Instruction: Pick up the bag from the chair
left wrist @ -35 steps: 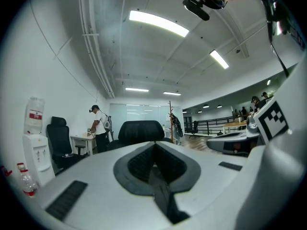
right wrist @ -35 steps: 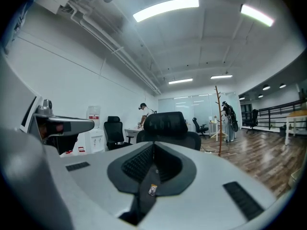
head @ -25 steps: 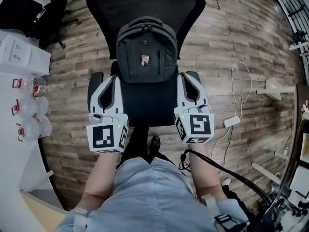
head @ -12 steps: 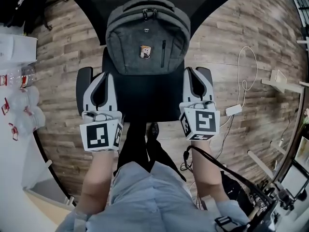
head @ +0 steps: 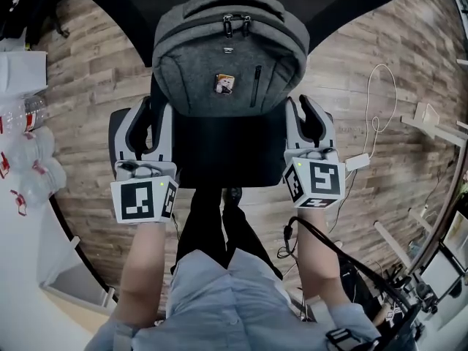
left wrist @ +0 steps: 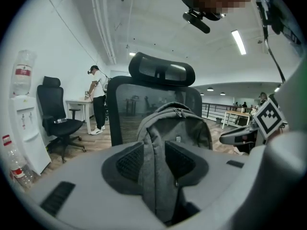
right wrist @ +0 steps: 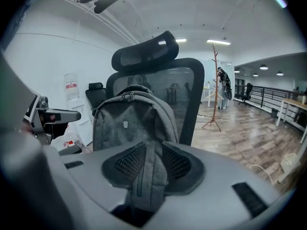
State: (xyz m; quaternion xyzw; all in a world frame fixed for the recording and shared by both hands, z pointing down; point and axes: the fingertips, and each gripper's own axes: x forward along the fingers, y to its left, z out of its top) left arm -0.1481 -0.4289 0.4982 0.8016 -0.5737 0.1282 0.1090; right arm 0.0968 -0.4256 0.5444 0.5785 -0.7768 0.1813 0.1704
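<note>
Head view: the bag (head: 228,50) sits upright on the chair (head: 227,156), not yet lifted. My left tool (head: 140,113) and right tool (head: 307,113) flank its lower corners. Their jaws have just been opening and stand released, with its side edges in the gaps, ungripped. Closing and lifting remain.

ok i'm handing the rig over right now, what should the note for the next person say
Grippers: left gripper open, jaws just been opening, the bag edge showing in the gap, not clamped. The right gripper is the same on the other side.
Things: bag upright on the chair, leaning on the backrest.
Done: both grippers lined up at the bag's lower sides.
Left: close on the bag, lift it off the chair.
</note>
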